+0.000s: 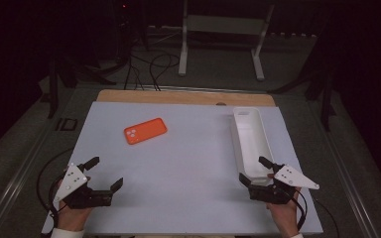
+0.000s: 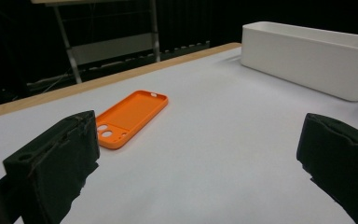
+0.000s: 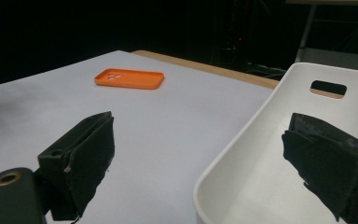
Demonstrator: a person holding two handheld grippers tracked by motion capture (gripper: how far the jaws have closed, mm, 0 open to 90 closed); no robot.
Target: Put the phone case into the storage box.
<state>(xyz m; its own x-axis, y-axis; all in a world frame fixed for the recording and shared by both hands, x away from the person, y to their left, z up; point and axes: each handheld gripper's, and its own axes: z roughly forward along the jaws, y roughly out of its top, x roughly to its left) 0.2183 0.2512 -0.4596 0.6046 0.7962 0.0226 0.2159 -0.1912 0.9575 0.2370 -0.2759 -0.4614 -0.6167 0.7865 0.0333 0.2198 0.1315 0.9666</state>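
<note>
Both tongs sit at the near edge: left tongs (image 1: 104,174) wide, holding nothing; right tongs (image 1: 254,171) wide, straddling the near end wall of the white bin (image 1: 265,141), not gripping. Surface (image 1: 188,163) is pale. Orange phone case (image 1: 145,131) lies far-left of centre, open side up, long axis running left-right, slightly tilted. It's up and right of the left tongs, which are nearer.

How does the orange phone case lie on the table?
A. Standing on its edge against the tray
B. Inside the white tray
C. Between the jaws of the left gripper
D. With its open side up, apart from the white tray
D: the case shows its hollow inside upward, flat on the table, well apart from the tray.
</note>
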